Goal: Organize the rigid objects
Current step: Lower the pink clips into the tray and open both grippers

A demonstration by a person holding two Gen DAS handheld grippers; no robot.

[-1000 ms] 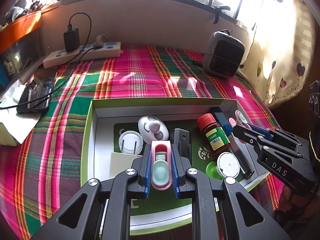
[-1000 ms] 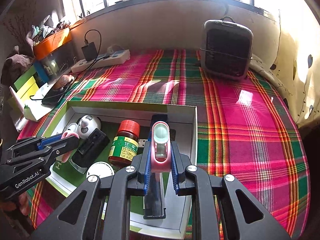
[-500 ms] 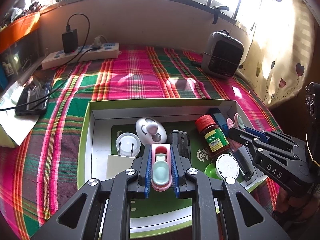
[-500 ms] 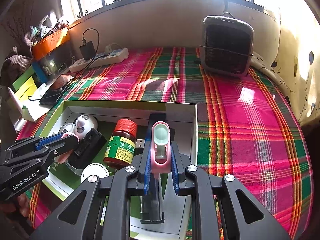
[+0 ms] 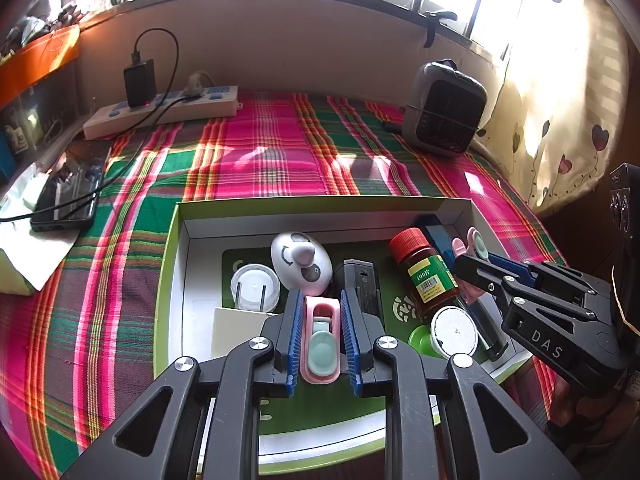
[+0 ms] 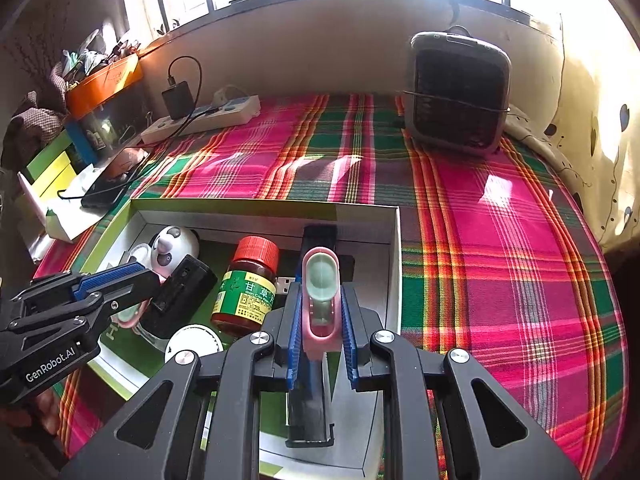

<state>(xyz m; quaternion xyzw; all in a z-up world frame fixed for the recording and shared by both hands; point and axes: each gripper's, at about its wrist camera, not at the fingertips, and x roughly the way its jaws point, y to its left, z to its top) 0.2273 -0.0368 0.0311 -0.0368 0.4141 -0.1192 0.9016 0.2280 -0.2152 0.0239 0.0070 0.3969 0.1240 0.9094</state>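
A white box with a green rim (image 5: 320,202) lies on the plaid cloth. It holds a panda-shaped gadget (image 5: 300,260), a white plug (image 5: 254,286), a black block (image 5: 358,280), a red-capped brown bottle (image 5: 426,272) and a white round lid (image 5: 454,332). My left gripper (image 5: 322,300) hangs over the box's near middle. Its jaws are opening, and its pads still touch a pink clip with a mint pad (image 5: 320,344). My right gripper (image 6: 320,292) is shut on a second pink clip (image 6: 320,276) above a long dark bar (image 6: 310,392) at the box's right side.
A grey fan heater (image 5: 444,110) stands at the back right. A power strip (image 5: 160,112) with a black charger sits at the back left, and its cable runs to a phone (image 5: 68,188). Open plaid cloth (image 6: 500,260) lies right of the box.
The left jaws have eased very slightly around their pink clip. Both hands and the right grip look unchanged.
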